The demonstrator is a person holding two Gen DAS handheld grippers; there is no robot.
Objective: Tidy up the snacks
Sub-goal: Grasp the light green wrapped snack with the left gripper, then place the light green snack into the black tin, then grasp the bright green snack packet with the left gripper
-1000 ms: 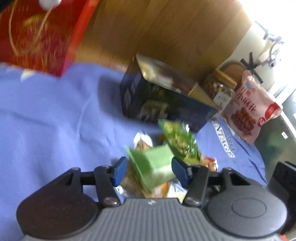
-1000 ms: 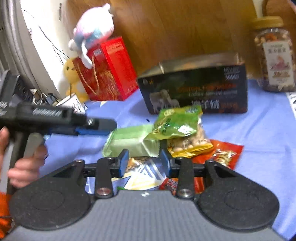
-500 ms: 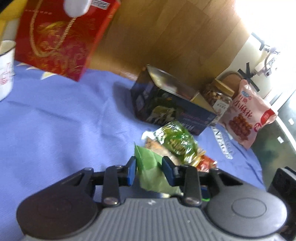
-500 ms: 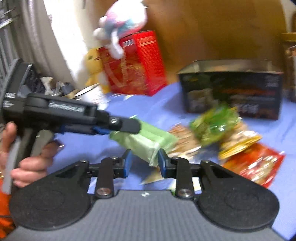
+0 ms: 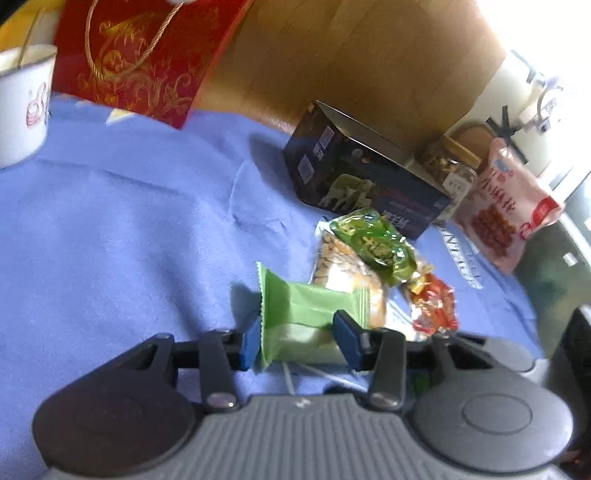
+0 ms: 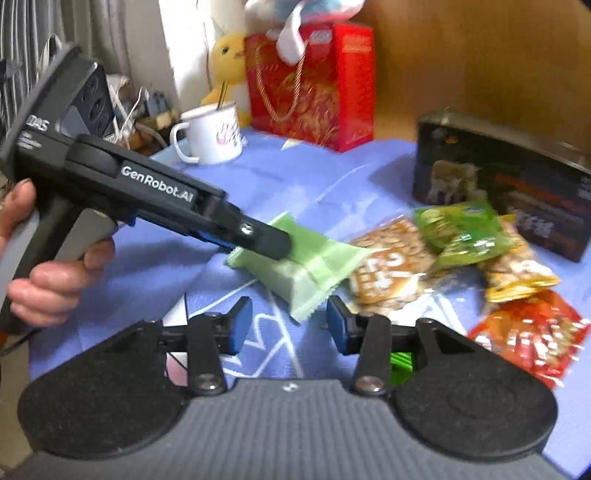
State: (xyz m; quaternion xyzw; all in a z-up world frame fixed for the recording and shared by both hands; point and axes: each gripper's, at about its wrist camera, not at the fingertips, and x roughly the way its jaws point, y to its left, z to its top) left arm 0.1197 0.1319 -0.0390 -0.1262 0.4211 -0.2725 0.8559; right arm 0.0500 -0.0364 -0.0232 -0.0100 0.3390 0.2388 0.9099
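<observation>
Green packet (image 5: 306, 317) sits pinched between the left gripper (image 5: 299, 339) jaws, raised over the blue cloth (image 5: 122, 229), long axis crosswise. Right gripper (image 6: 290, 325), jaws spread and empty, waits just below its near corner.

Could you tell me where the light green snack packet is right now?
The light green snack packet sits between the left gripper's fingers, above the blue cloth, left of the snack pile.

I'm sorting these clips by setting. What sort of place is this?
Most likely a home, on a cloth-covered table or bed. A plush toy sits on a red gift bag, a mug stands beside it, and snack packets lie on the blue cloth.
</observation>
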